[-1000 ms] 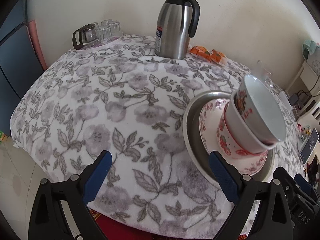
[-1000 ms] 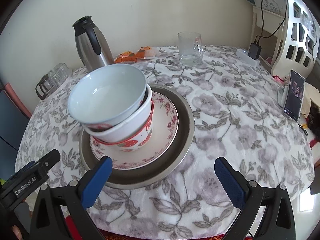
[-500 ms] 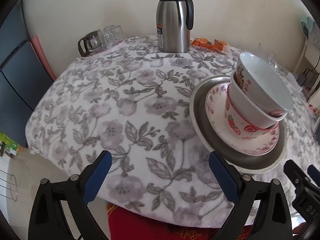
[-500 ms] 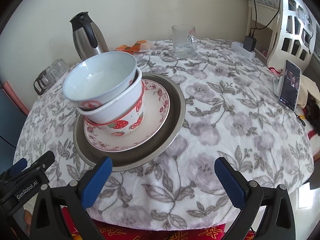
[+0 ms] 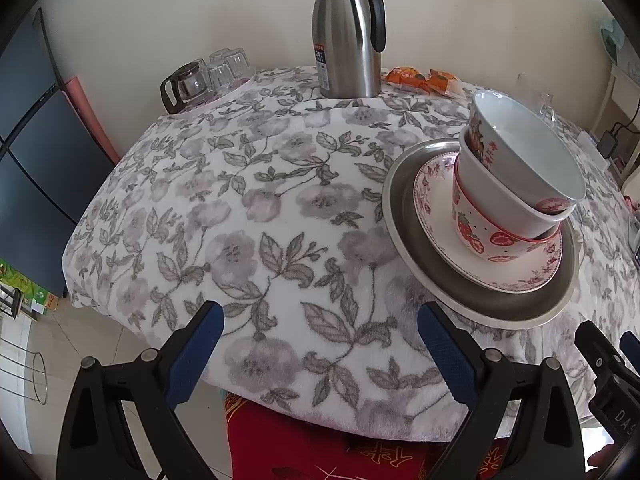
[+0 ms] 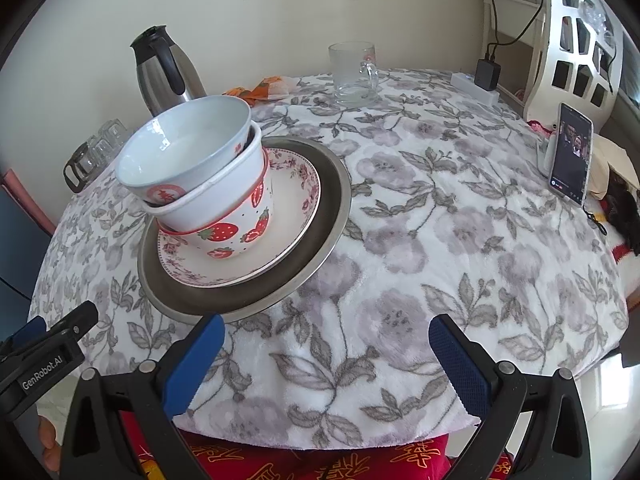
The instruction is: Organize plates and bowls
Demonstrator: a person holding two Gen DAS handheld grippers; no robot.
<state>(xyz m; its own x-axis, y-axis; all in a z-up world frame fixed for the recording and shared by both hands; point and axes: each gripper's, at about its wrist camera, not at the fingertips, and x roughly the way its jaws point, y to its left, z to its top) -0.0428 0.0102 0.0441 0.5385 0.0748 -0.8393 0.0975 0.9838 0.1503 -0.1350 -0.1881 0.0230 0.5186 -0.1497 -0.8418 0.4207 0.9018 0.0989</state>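
both our grippers have backed off toward the table's near edge; left gripper (image 5: 320, 354) and right gripper (image 6: 326, 364) gape wide, empty, before 2 stacked bowls (image 6: 200, 184).

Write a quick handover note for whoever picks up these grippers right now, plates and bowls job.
Left tongs: open, empty, at the near table edge.
Right tongs: open, empty, also at the near edge.
Dishes sit in one stack on the floral tablecloth: metal plate at the bottom, floral saucer on it, strawberry bowl on that, top bowl nested inside but tilted.
Done: everything looks gathered into one pile.
Left: probably just level the tilted top bowl; no other loose plates or bowls in view. Thermos, glass mug and phone are not part of the job.
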